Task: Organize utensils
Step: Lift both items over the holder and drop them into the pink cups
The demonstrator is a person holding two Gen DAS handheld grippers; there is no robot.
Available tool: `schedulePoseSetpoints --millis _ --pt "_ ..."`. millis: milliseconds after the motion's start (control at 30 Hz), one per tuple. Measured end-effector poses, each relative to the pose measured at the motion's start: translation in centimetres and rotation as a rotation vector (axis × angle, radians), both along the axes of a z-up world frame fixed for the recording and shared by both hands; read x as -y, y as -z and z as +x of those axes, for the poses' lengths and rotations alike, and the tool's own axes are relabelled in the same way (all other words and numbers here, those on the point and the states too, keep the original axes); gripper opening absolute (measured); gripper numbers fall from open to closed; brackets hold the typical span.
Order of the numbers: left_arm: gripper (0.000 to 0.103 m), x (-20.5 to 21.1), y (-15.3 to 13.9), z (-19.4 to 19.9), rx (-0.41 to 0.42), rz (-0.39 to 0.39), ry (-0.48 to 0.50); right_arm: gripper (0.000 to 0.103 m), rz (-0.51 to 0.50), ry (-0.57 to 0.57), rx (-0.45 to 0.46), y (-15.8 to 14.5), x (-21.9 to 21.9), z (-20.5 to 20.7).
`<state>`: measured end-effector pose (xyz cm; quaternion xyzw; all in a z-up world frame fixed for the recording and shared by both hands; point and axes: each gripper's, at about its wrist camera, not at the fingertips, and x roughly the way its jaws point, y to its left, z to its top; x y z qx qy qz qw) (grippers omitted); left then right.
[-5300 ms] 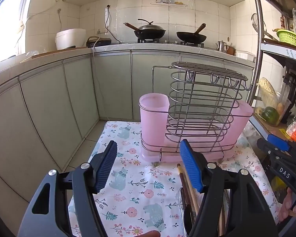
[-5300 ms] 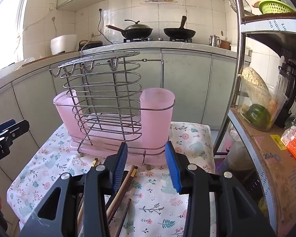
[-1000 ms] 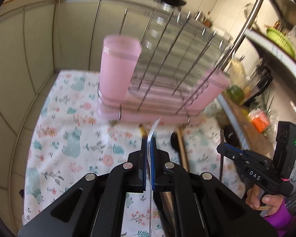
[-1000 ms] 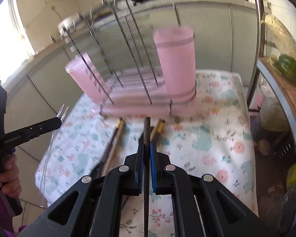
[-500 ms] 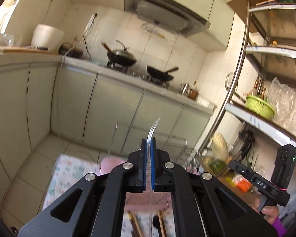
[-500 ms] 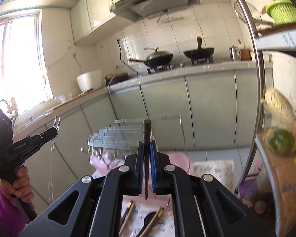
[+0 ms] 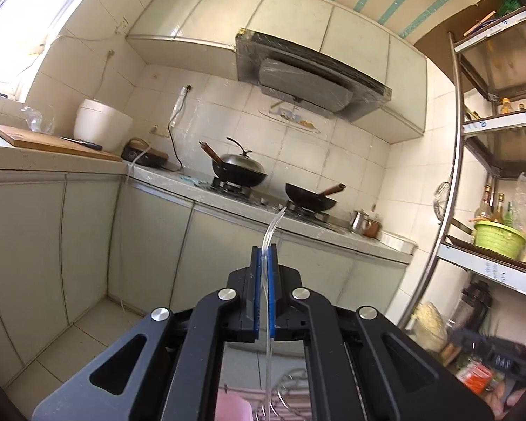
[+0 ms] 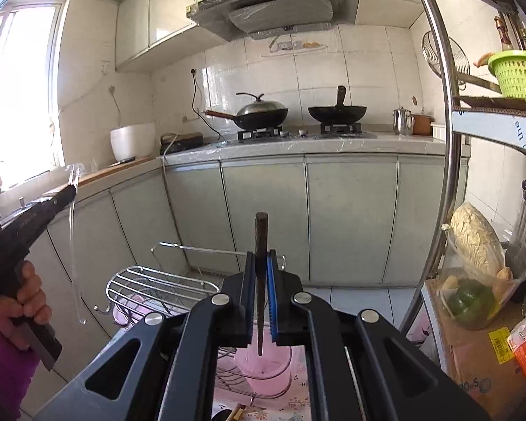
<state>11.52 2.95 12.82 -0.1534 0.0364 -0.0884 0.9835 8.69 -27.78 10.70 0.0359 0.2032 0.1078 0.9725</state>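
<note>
My left gripper [image 7: 263, 251] is shut on a clear plastic fork [image 7: 272, 226], which stands upright with its tines above the pads and its handle hanging below. The right wrist view shows the same left gripper [image 8: 65, 193] at the left, held by a hand [image 8: 21, 298], with the clear fork [image 8: 74, 245] dangling from it. Between the pads of my right gripper [image 8: 262, 256], which is shut, stands a dark chopstick [image 8: 261, 235], upright. Under it are the pink cup [image 8: 263, 368] and the wire utensil rack [image 8: 157, 287]. More chopsticks [image 8: 235, 414] lie on the floral cloth.
Cabinets and a counter with two woks [image 8: 263, 114] run across the back. At the right stands a metal shelf pole [image 8: 435, 105], with a green basket [image 8: 519, 73] and bagged vegetables [image 8: 477, 280] on the shelves. A white pot [image 7: 101, 128] and a cutting board sit on the left counter.
Both grippers have risen from the table with the fork and the chopstick still clamped. Both views have swung up from the cloth and rack to the kitchen wall. Several seconds ago both stood open.
</note>
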Motion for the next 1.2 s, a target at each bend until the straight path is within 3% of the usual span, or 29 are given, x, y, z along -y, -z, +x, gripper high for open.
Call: schedulePoseSetpoints --millis 167,333,433,733,900,967,1100,1200 --pt "0.002 0.3 1.4 2.2 0.030 0.008 -0.074 0.006 -0.013 -0.004 -0.095 3.7 -0.3 1.5" --pt "0.002 0.8 3.9 3.1 0.074 0.073 -0.160 0.006 -0.010 -0.005 -0.149 5.7 -0.2 2.2" --pt "0.002 1.2 5.4 3.4 0.060 0.103 -0.179 0.006 -0.005 -0.007 -0.176 6.6 -0.2 2.3" --pt "0.002 0.4 7.8 0.8 -0.058 0.105 -0.080 0.006 0.019 -0.024 -0.228 7.5 -0.6 1.6" --pt "0.003 -0.2 8.6 0.0 -0.163 0.074 -0.003 0.009 0.023 -0.039 -0.266 7.9 -1.2 1.1" --pt "0.005 -0.4 8.9 0.0 -0.206 0.064 0.021 0.017 0.017 -0.044 -0.278 8.0 -1.5 0.8" --pt "0.031 -1.3 9.2 -0.2 -0.281 0.024 0.045 0.017 0.015 -0.048 -0.276 7.9 -1.7 -0.2" --pt "0.035 -1.9 9.1 -0.9 -0.291 0.013 0.036 0.018 0.019 -0.045 -0.270 7.8 -1.5 -1.1"
